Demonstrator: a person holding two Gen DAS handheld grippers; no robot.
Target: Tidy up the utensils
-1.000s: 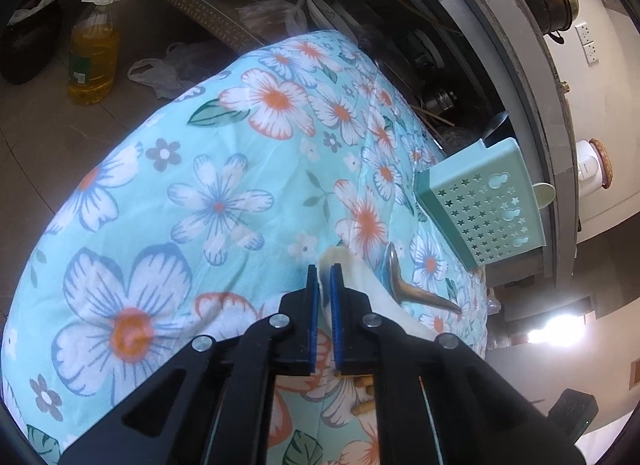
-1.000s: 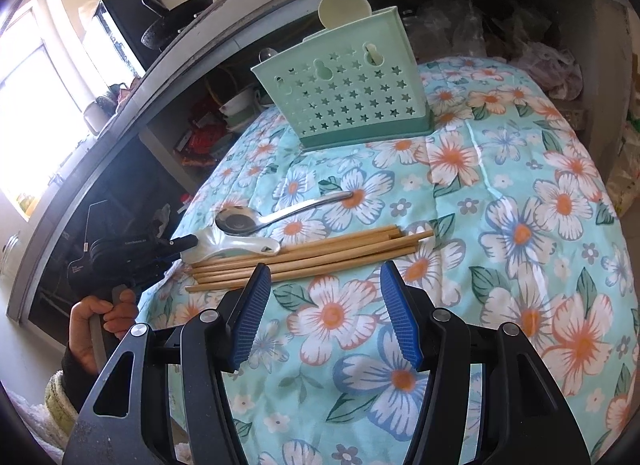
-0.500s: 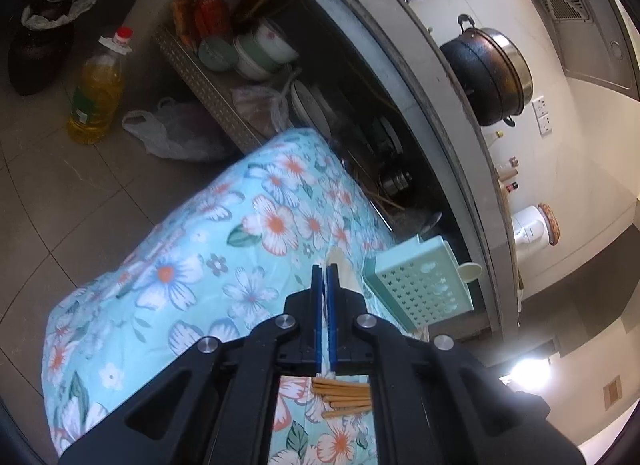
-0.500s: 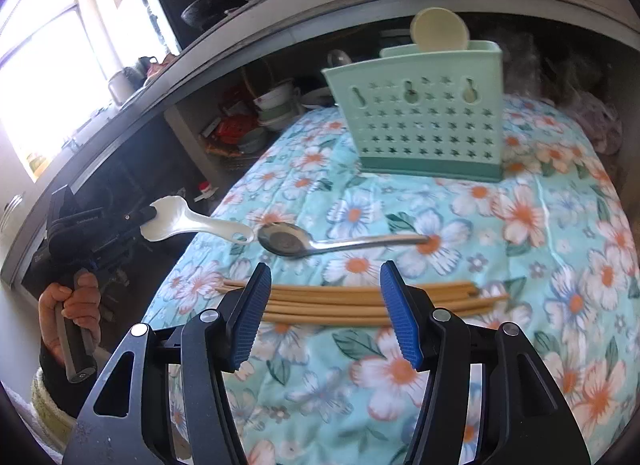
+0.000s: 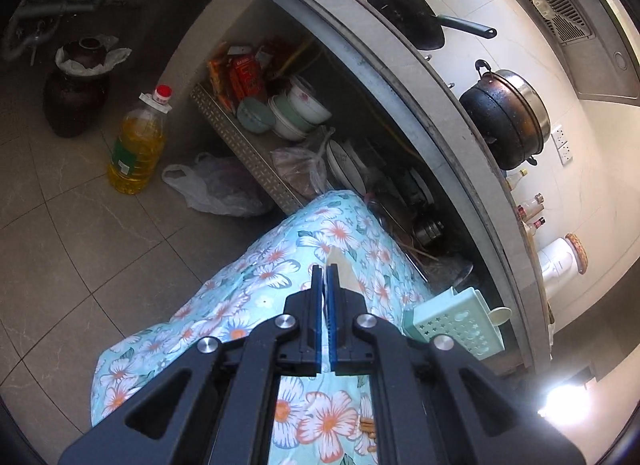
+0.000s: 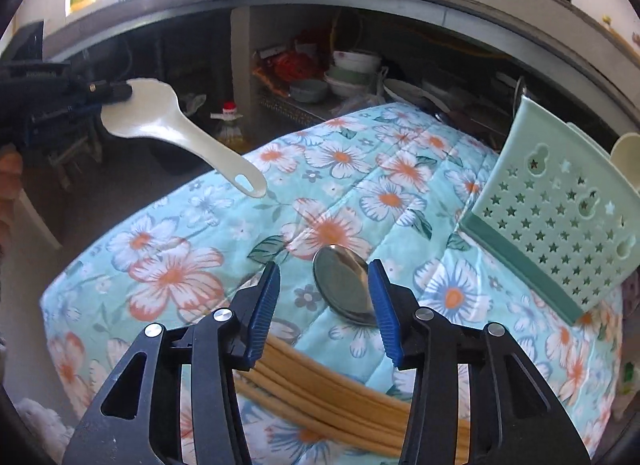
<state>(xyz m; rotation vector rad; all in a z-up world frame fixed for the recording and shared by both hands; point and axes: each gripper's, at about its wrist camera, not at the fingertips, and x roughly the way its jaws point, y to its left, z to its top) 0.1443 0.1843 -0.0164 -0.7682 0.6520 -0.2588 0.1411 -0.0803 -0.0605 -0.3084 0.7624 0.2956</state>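
Observation:
My left gripper (image 5: 324, 271) is shut on a cream rice paddle (image 5: 340, 271) and holds it high above the floral-covered table (image 5: 248, 285). In the right wrist view the paddle (image 6: 168, 125) hangs in the air at the left, gripped by its scoop end, handle pointing down-right. My right gripper (image 6: 324, 285) is open and empty, low over the table; the metal spoon (image 6: 342, 285) lies just ahead, close to its right finger. Wooden chopsticks (image 6: 320, 381) lie under it. The green star-punched utensil holder (image 6: 560, 225) stands at the right with a cream utensil in it; it also shows in the left wrist view (image 5: 456, 323).
A grey counter (image 5: 400, 77) carries a wok and a pot. The shelf below holds bowls (image 5: 288, 113), plates and packets. An oil bottle (image 5: 138, 145), a dark jar (image 5: 76, 101) and a plastic bag (image 5: 216, 185) sit on the tiled floor beside the table.
My left gripper has lifted the rice paddle off the table and risen high. My right gripper has moved forward and lower over the chopsticks toward the metal spoon, still open.

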